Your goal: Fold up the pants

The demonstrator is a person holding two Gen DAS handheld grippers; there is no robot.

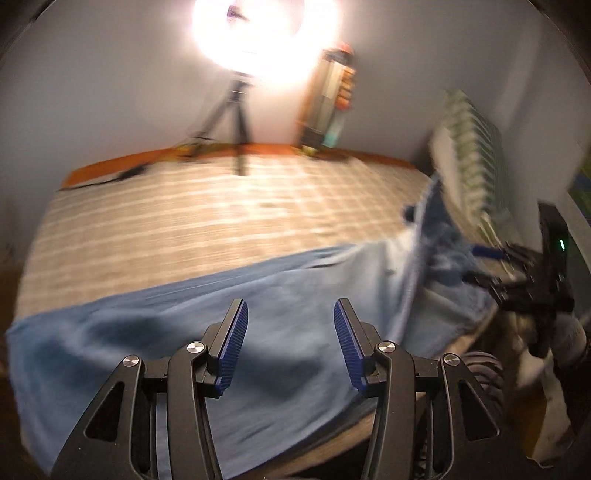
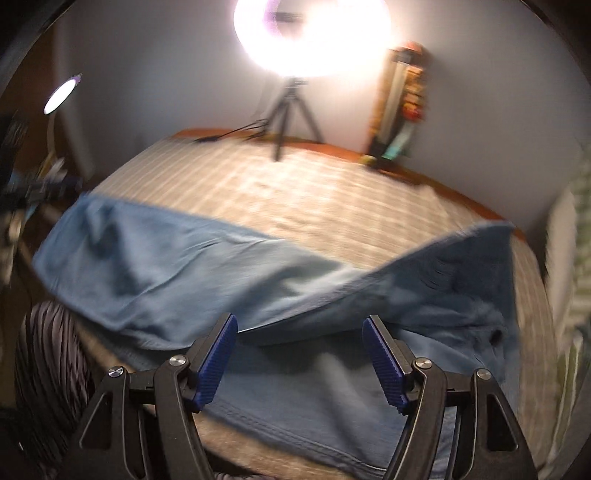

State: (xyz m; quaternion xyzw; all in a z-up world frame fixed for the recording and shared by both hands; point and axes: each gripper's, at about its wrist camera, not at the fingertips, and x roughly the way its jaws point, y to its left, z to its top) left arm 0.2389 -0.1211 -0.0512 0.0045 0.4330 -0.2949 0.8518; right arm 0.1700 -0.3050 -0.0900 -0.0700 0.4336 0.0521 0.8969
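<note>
Lying across checked bed [image 2: 332, 206]: blue pants [image 2: 177, 266] | ring light [image 2: 314, 37] behind | both claws agape, empty

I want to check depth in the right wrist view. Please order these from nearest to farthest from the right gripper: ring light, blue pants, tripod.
1. Blue pants: directly below the right gripper.
2. Tripod: at the bed's far edge.
3. Ring light: atop the tripod, highest.

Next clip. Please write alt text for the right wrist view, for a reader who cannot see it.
The right hand-held gripper is open with nothing between its blue pads, above light blue pants lying across a bed with a checked cover. Part of the pants is folded over itself. Behind the bed, a bright ring light on a tripod stands against the wall; the picture is motion-blurred.
</note>
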